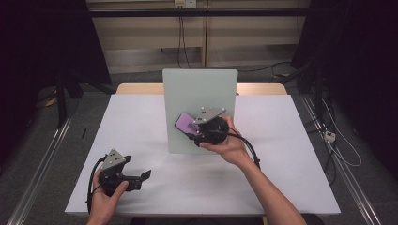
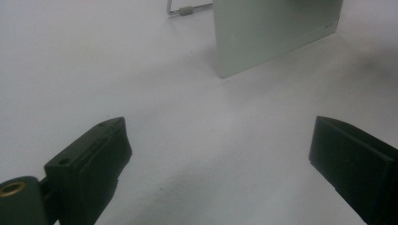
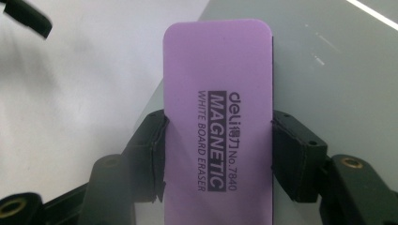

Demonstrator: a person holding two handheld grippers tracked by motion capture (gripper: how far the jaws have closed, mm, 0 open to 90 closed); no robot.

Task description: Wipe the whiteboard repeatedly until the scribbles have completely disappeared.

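A purple magnetic whiteboard eraser [image 3: 218, 122] is clamped by its long sides in my right gripper [image 3: 218, 154], which is shut on it. In the high view the eraser [image 1: 186, 123] lies against the face of an upright pale green board [image 1: 199, 89] at mid table, with the right gripper [image 1: 199, 129] in front of the board's lower middle. My left gripper [image 1: 145, 177] rests low near the table's front left, open and holding nothing. Its two black jaws stand wide apart over the white tabletop [image 2: 211, 140], and the board [image 2: 272, 33] stands farther off.
The white table [image 1: 141, 122] has bare room left and right of the board. A metal stand foot [image 2: 187, 10] shows behind the board. Cables [image 1: 335, 140] and metal rails lie on the floor to the right, and a dark frame stands at the back left.
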